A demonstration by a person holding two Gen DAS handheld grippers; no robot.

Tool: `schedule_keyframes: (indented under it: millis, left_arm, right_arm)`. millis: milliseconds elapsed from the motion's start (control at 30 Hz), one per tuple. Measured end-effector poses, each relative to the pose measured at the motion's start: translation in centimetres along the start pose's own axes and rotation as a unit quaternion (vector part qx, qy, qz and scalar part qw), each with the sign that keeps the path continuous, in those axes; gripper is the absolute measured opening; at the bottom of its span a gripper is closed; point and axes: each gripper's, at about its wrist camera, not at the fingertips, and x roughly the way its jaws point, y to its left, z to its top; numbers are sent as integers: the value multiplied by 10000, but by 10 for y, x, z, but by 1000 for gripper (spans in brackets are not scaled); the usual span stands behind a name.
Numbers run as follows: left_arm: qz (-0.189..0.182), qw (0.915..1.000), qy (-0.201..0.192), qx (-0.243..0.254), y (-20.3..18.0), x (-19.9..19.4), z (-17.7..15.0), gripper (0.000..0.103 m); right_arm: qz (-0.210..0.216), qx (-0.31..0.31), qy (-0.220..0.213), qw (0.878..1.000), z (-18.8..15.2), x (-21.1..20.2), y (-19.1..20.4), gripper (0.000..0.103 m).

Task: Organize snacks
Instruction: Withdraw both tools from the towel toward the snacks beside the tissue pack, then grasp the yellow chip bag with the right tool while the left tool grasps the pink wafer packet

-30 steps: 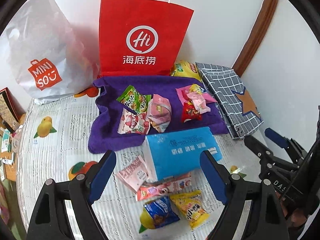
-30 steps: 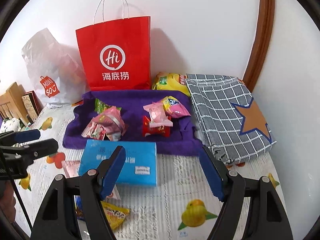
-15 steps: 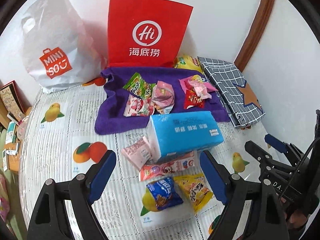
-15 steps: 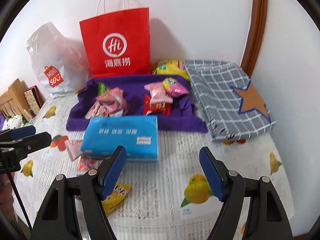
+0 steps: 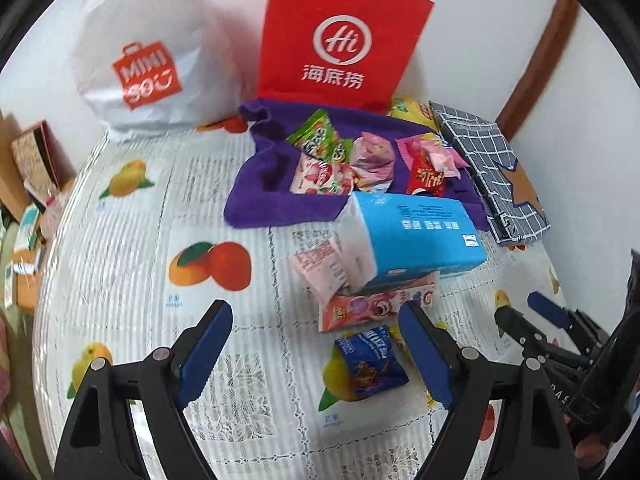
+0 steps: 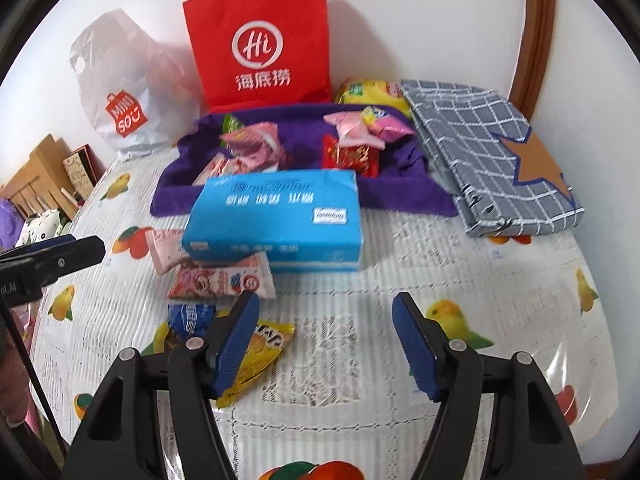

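Hovering over bench: left tongs [image 5: 316, 344] and right tongs [image 6: 326, 332] both spread wide, nothing held. Small dark-blue foil snack packet [image 5: 370, 362] seen lying flat on fruit-print plastic bench cover [image 5: 120, 248], just beside crinkly yellow snack packet [image 6: 256, 350]. Judged light, soft, slippery, contents crushable; best pinched at sealed edge, gently.

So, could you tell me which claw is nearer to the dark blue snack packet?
Left, it appears. The dark blue snack packet lies between the open fingers of the left claw, just ahead; for the right claw it lies off to the left, outside its fingers.
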Motion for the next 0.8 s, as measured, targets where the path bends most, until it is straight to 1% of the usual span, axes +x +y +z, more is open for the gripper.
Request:
schedule_keyframes:
  millis: [67, 367, 467, 600, 700, 767, 800]
  left_arm:
    - [75, 10000, 5, -46, 5, 1, -2, 84]
    - [104, 9997, 104, -176, 16, 7, -5, 84]
    - [88, 9996, 118, -225, 19, 9, -4, 84]
    - [107, 9994, 168, -267, 23, 15, -2, 84]
    - [100, 9992, 199, -334, 26, 20, -1, 84]
    - [89, 9990, 238, -355, 27, 25, 0, 84]
    - [93, 9990, 258, -356, 27, 27, 0, 84]
  right_arm:
    - [72, -40, 33, 10000, -3, 3, 3, 69]
    - [525, -203, 232, 9981, -8, 16, 29, 69]
    - [513, -395, 285, 9975, -12, 23, 41, 69]
    - [484, -512, 570, 9959, -20, 39, 49, 68]
    - [462, -500, 725, 9950, -25, 51, 48, 64]
    - [436, -481, 780, 9948, -28, 58, 46, 58]
    - [422, -483, 807, 9947, -29, 61, 45, 52]
